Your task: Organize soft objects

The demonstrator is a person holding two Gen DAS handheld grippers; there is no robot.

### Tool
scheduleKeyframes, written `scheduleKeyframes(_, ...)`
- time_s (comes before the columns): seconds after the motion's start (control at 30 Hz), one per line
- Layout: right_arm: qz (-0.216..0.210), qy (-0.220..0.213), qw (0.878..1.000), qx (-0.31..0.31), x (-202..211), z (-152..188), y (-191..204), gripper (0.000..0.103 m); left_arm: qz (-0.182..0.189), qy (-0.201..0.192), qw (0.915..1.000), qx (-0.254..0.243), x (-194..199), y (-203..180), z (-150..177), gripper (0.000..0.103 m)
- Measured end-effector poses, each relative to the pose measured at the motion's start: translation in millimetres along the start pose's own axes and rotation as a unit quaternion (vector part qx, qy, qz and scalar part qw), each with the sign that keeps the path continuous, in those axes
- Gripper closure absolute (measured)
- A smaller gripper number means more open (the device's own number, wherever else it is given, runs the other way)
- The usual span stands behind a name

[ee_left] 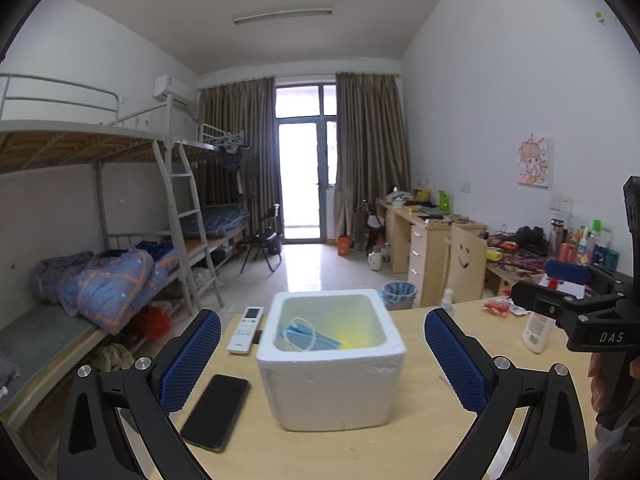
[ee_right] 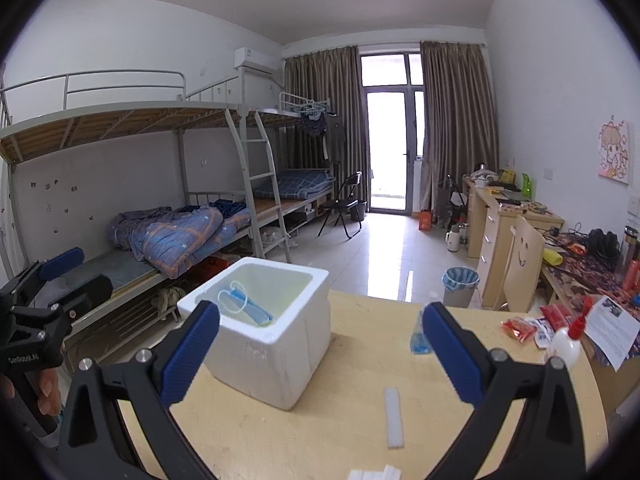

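Face mask [ee_left: 310, 338] lies inside white foam box [ee_left: 332, 384] on table [ee_left: 420, 432], ahead of left gripper [ee_left: 322, 354], centred between its spread, empty fingers. Right gripper [ee_right: 320, 344] also spread, empty, box ahead-left.

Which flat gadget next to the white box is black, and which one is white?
The phone is black, lying nearer the left gripper. The remote control behind it is white with buttons.

The worktop [ee_left: 420, 420] carries a foam box [ee_left: 332, 364], phone [ee_left: 216, 410], remote [ee_left: 245, 330], bottle [ee_right: 566, 342] and foam strip [ee_right: 393, 416].
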State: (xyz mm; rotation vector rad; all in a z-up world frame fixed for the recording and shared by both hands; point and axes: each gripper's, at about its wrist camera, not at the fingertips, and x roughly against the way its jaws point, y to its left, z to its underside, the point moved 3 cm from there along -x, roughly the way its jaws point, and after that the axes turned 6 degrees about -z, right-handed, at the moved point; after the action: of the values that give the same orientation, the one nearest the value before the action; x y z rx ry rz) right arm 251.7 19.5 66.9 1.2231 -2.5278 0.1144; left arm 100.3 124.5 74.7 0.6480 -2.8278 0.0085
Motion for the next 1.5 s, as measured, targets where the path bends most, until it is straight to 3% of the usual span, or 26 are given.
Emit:
scheduleKeyframes(0.33,0.007,-0.011,1.000,0.005,28.6,19.7,2.3,0.000,0.005,-0.036,0.9993,-0.004,27.8,-15.8,7.5,0.001)
scheduleKeyframes(0.77,0.049,-0.037,0.998,0.011,50.4,64.9,-1.1,0.000,0.048,-0.037,0.9974,0.038,25.1,-31.1,43.7,0.001)
scheduleKeyframes(0.93,0.038,-0.040,0.998,-0.003,52.0,80.6,-4.4,0.000,0.028,-0.043,0.9985,0.018,26.4,-40.5,61.2,0.001)
scheduleKeyframes(1.27,0.062,-0.040,0.997,-0.011,58.1,111.3,-9.5,0.000,0.033,-0.033,0.9988,0.016,17.5,-44.2,87.5,0.001)
scheduleKeyframes(1.5,0.052,-0.023,0.998,-0.020,53.7,128.8,-16.2,0.000,0.030,-0.023,0.9990,0.023,17.3,-43.2,108.8,0.001)
